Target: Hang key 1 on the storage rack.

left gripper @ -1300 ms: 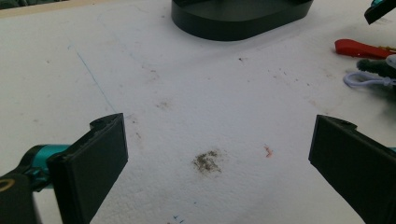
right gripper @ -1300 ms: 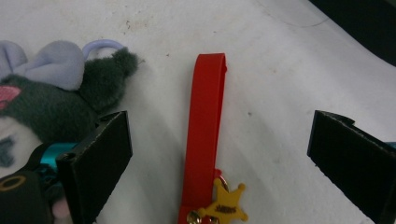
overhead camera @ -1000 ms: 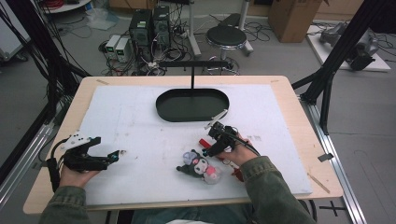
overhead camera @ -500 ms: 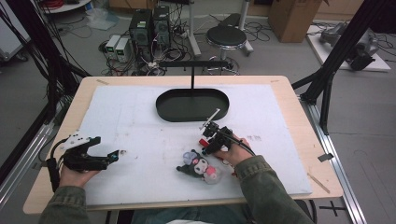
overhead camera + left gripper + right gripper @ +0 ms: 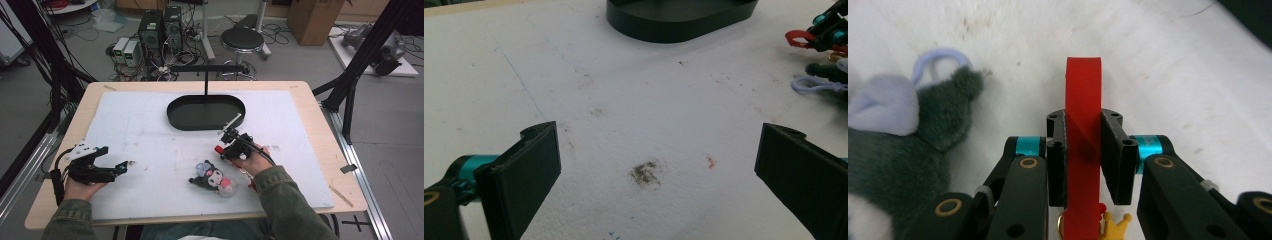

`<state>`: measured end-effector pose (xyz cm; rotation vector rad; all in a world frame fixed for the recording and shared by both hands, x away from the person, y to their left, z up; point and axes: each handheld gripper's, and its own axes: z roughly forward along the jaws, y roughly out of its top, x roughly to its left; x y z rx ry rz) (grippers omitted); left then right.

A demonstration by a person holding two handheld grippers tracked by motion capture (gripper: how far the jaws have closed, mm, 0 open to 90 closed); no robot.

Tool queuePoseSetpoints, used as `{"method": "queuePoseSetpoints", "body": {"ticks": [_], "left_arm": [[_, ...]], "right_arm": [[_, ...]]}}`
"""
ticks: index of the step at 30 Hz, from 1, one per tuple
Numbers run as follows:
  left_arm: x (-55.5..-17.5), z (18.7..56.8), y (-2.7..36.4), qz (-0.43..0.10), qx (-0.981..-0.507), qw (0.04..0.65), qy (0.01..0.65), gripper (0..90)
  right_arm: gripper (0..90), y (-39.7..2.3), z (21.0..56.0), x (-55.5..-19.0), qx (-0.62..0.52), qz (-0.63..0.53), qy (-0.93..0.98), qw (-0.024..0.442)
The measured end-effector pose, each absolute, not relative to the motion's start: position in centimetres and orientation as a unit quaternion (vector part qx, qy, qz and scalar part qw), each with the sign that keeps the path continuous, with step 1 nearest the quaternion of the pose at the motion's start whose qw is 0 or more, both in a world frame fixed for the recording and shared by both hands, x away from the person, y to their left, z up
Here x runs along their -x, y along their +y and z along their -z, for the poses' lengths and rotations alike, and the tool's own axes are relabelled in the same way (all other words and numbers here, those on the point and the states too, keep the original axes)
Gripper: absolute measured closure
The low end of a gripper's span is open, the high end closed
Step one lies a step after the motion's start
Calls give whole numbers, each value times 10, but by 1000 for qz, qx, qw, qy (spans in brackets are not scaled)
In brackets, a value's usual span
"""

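Stained white mat (image 5: pixel 150 130) on wooden table (image 5: pixel 320 125)

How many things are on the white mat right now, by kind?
Black oval stand: 1
Plush toy: 1
Red strap, clamped in the right gripper: 1
Grippers, counting the left gripper: 2
Total: 5
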<state>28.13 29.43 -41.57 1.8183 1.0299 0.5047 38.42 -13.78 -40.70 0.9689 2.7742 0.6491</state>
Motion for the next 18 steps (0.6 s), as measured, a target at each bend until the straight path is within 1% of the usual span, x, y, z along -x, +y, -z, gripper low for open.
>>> {"method": "queuePoseSetpoints", "body": {"ticks": [4, 10, 18], "left_arm": [[-282, 416, 295, -206, -744, 477, 421, 49], [-282, 415, 295, -206, -742, 479, 421, 49], [-281, 415, 295, -206, -741, 481, 420, 49]], "right_arm": [[755, -149, 399, -385, -343, -240, 907, 39], [755, -161, 384, -384, -352, -265, 897, 33], [754, -176, 347, -388, -358, -316, 878, 29]]}}
